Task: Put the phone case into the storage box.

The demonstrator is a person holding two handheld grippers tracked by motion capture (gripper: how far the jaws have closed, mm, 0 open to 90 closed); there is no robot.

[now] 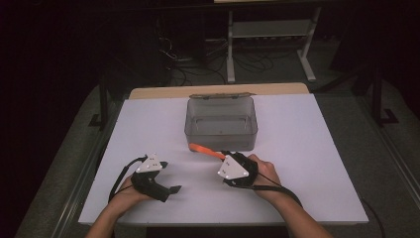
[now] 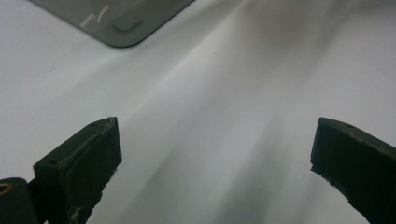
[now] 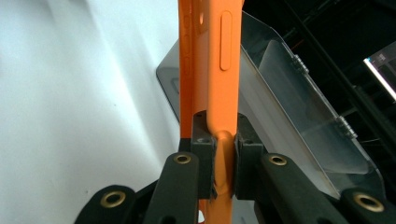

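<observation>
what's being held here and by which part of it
The right gripper pinches an orange phone case by its edge, near a corner. The left gripper is open and holds nothing.

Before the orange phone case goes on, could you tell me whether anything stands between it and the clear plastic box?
Nothing visible does. The right gripper is shut on the orange phone case, just in front of the clear plastic box, whose lid is swung back. The left gripper sits aside, jaws open.

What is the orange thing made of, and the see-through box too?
The orange phone case looks like soft matte silicone or rubbery plastic: smooth, no shine, moulded button bumps, and it seems to pinch in where the right gripper clamps it. The box looks like hard, smoky clear plastic: you see through its glossy walls.
</observation>
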